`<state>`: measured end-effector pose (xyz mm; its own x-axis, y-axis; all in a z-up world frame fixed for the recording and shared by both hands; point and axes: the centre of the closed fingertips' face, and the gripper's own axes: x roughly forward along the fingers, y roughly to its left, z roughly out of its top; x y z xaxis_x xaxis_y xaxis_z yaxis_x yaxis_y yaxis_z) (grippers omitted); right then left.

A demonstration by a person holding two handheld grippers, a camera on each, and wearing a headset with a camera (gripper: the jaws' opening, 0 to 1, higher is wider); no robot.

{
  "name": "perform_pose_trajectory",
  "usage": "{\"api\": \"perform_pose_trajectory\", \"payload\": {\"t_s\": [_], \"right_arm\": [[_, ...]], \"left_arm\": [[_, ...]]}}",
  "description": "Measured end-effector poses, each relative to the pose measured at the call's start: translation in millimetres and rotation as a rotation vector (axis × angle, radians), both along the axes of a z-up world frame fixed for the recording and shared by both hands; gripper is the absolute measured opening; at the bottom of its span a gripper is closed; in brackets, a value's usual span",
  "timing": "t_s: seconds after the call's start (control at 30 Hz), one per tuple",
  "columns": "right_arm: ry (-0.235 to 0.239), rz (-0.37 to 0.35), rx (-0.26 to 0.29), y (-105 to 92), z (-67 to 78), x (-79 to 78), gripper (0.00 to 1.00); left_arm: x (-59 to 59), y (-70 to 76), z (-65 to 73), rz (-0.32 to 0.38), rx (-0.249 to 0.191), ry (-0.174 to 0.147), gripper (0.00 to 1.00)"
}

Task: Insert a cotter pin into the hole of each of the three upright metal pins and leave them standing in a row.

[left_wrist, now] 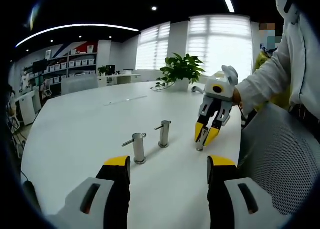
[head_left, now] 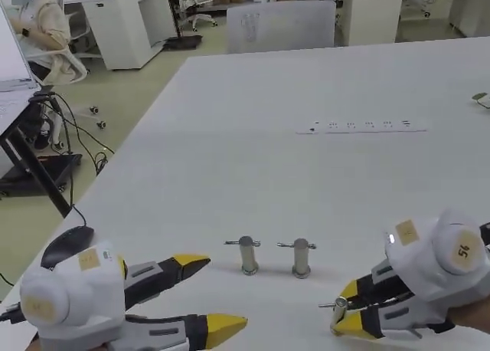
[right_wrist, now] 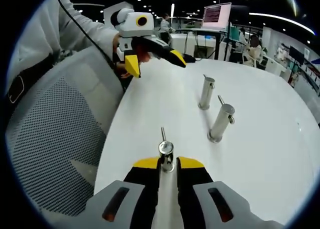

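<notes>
Right gripper [right_wrist: 167,165]: clenched on the third metal pin [right_wrist: 166,151], jaws pinching the shank just under its head; low over the tabletop [head_left: 230,152], close to the near edge
Left gripper [head_left: 210,291]: released, jaws spread wide with nothing between them; it hovers at the near edge, left of the row
Third metal pin: held close to upright, to the right of the other two and nearer the near edge than they are; whether its foot touches the tabletop we cannot tell
Standing pins: left pin [head_left: 247,256] and middle pin [head_left: 300,258] are upright, side by side and apart, a little way in from the near edge
Holes and what fills them: left cotter pin [head_left: 242,244] crosses the left pin's head; middle cotter pin [head_left: 295,245] crosses the middle pin's head; a thin cotter pin [right_wrist: 162,134] pokes from the held pin's head, so we judge that hole filled too
Step in hand: by our reading, two are done and the last one is being stood in line
How to do it well: we'd bring the foot down flat, level with the other two and with the same gap; ease the jaws apart only once it bears its own weight; draw straight back so no jaw catches the cotter pin
Watch for: a tilted foot tipping it into the middle pin; we'd keep the left gripper clear of the row
</notes>
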<state>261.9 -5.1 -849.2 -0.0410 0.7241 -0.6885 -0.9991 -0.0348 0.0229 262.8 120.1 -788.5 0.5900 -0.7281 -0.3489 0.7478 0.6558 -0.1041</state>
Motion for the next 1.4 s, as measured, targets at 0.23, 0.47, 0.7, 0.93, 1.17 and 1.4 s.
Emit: {"api": "perform_pose_trajectory", "payload": {"t_s": [0.23, 0.47, 0.7, 0.93, 1.17, 1.4], "right_arm": [[-0.022, 0.003, 0.025, 3.7, 1.5, 1.2, 0.1], [-0.054, -0.03, 0.04, -3.0, 12.2, 19.7, 0.09], [-0.077, -0.118, 0.034, -15.1, 16.0, 58.8, 0.09], [-0.084, -0.178, 0.021, -23.1, 12.2, 79.0, 0.09], [-0.074, -0.191, 0.003, -27.5, 7.4, 79.9, 0.09], [-0.059, -0.201, 0.024, -27.0, 6.0, 76.8, 0.1]], "left_arm": [[-3.1, -0.5, -2.9, -0.025, 0.014, 0.005, 0.62], [-4.1, 1.0, -3.8, -0.027, 0.009, 0.009, 0.62], [-5.1, 3.2, -3.9, -0.023, 0.011, 0.011, 0.63], [-6.2, 6.0, -5.5, -0.012, 0.011, 0.018, 0.63], [-7.3, 7.0, -6.4, -0.01, 0.012, 0.025, 0.63], [-8.4, 7.1, -6.8, -0.012, 0.014, 0.029, 0.62]]}}
